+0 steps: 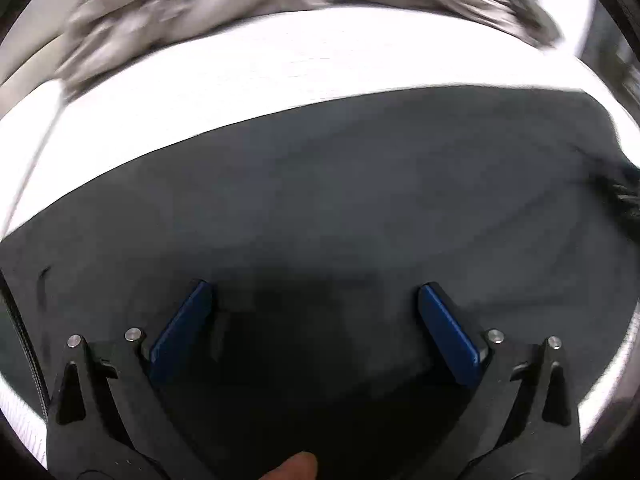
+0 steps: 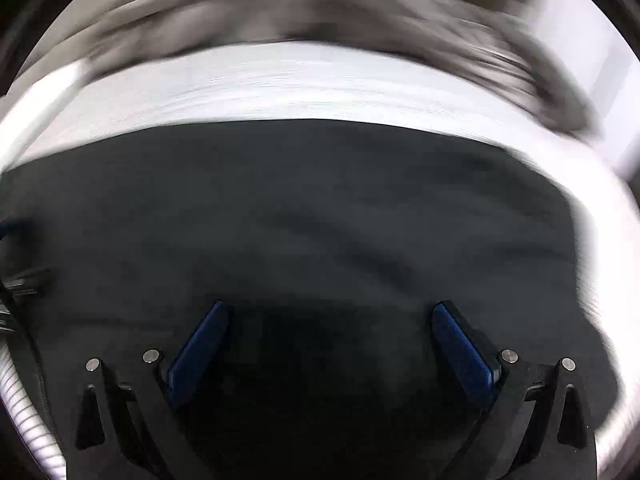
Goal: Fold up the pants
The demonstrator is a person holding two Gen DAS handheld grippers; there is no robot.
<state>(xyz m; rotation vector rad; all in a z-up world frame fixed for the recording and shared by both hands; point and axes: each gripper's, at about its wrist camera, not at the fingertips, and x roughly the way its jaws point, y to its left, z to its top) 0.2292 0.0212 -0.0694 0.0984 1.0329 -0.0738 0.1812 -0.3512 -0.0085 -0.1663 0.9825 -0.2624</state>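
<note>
hovering over the dark pants point(image 1: 340, 200), your left gripper point(image 1: 314, 300) and right gripper point(image 2: 330, 316) had jaws spread; closing carelessly risked pinching one layer only.

1. The place looks like a bedroom at home, though motion blur leaves this unsure.
2. A broad white surface point(image 1: 320, 60) with a fine woven texture, like a bedsheet, fills both views.
3. Dark pants point(image 1: 320, 200) lie spread flat on it, as laundry on a bed.
4. Behind the white surface lies a rumpled grey heap point(image 2: 320, 8), soft and folded like a blanket or more clothes; it is too blurred to tell which.
5. A pale wall or panel point(image 2: 580, 40) shows at the far right edge of the right view.
</note>
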